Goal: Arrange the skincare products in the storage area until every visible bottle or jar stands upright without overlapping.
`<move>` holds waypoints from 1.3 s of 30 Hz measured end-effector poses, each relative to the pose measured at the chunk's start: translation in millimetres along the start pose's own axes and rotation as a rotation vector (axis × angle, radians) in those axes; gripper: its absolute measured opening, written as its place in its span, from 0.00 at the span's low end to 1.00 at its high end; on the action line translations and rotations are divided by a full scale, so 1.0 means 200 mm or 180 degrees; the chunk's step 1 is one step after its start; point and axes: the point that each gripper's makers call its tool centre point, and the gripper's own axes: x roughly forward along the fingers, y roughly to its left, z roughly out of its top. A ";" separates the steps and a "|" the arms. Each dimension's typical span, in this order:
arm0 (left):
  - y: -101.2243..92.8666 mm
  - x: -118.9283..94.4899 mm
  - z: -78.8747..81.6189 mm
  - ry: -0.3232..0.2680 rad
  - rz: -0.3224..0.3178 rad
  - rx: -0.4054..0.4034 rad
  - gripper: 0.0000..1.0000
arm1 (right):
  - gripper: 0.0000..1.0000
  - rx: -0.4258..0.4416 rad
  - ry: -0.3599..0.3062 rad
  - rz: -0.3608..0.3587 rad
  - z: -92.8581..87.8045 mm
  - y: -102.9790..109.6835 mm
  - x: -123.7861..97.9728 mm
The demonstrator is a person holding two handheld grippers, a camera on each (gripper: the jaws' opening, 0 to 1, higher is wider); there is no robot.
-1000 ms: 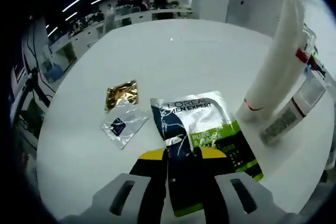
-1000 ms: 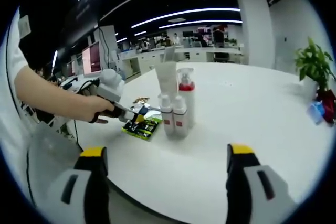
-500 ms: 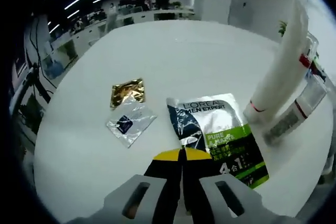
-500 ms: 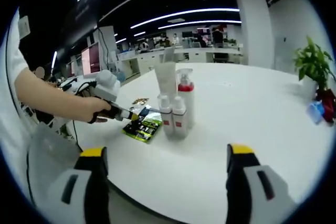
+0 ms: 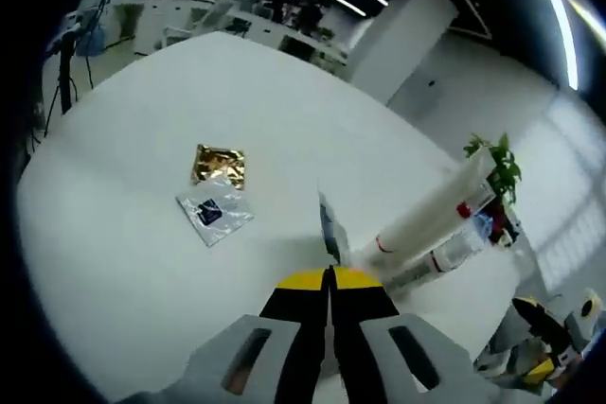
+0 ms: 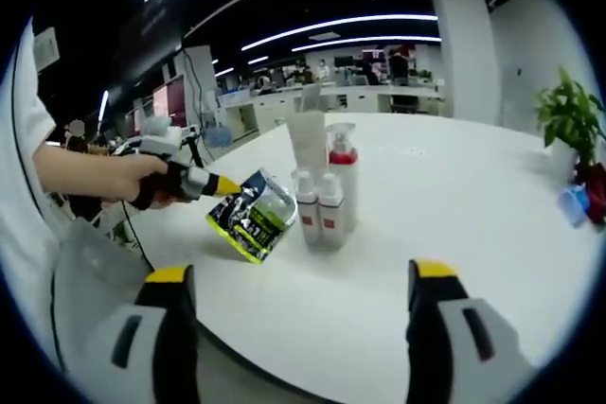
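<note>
No words, brand names or numbers can be read. The green-and-dark face-mask packet (image 6: 250, 218), pinched at its edge between the left gripper's (image 6: 225, 185) closed fingers, carries print too small and blurred to make out.

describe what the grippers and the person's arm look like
Each gripper has two light grey jaws with slotted openings, black inner faces and yellow tips: the left gripper and the right gripper. In the right gripper view the left gripper's body is grey and black. The person wears a white short sleeve.
</note>
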 end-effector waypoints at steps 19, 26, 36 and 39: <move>-0.22 -0.25 0.04 -0.0248 -0.0500 -0.0512 0.00 | 0.88 -0.0059 0.0040 0.0292 0.00 0.09 0.00; -0.36 -0.34 0.05 -0.0251 -0.0764 -0.0495 0.00 | 0.83 0.0249 -0.0170 0.0496 0.07 0.15 -0.02; -0.59 -0.50 0.04 -0.0105 -0.1126 -0.0363 0.00 | 0.73 0.0988 -0.0538 0.0955 0.17 0.28 -0.01; -0.67 -0.56 0.03 -0.0008 -0.1353 -0.0351 0.00 | 0.71 0.1209 -0.0624 0.1085 0.19 0.31 0.00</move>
